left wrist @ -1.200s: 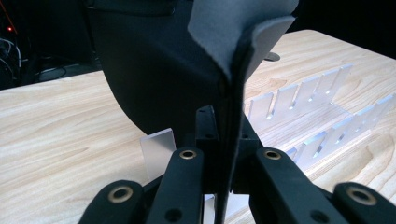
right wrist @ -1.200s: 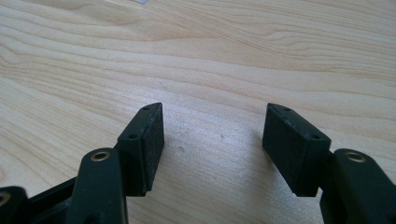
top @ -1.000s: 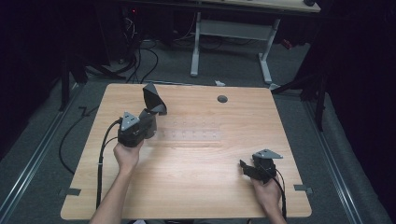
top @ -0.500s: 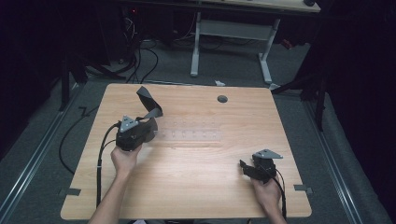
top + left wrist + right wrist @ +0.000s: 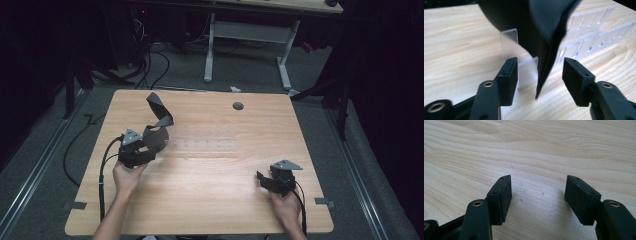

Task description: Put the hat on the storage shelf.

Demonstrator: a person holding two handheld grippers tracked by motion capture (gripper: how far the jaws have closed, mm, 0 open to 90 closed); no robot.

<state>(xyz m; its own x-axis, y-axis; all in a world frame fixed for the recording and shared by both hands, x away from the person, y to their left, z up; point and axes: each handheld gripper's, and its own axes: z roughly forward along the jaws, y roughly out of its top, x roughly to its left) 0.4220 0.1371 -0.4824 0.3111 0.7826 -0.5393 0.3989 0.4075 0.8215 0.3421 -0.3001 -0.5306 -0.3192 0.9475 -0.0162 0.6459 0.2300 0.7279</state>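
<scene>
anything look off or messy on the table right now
The dark grey flexible strip by the left claw is twisted and curled upward instead of lying flat, hanging between the open jaws above the clear slotted plastic rack.

The left gripper [image 5: 537, 75] has its fingers [image 5: 509, 77] spread apart. Between them hangs a dark strap [image 5: 549, 37], before a clear slotted rack [image 5: 584, 42] on the wooden counter [image 5: 461, 50].

the left gripper [image 5: 150, 145] sits at the table's [image 5: 215, 200] left, with a curled strip [image 5: 159, 112] just beyond it and a clear slotted rack [image 5: 205, 146] lying to its right; the right gripper [image 5: 267, 180] rests near the near-right corner
</scene>
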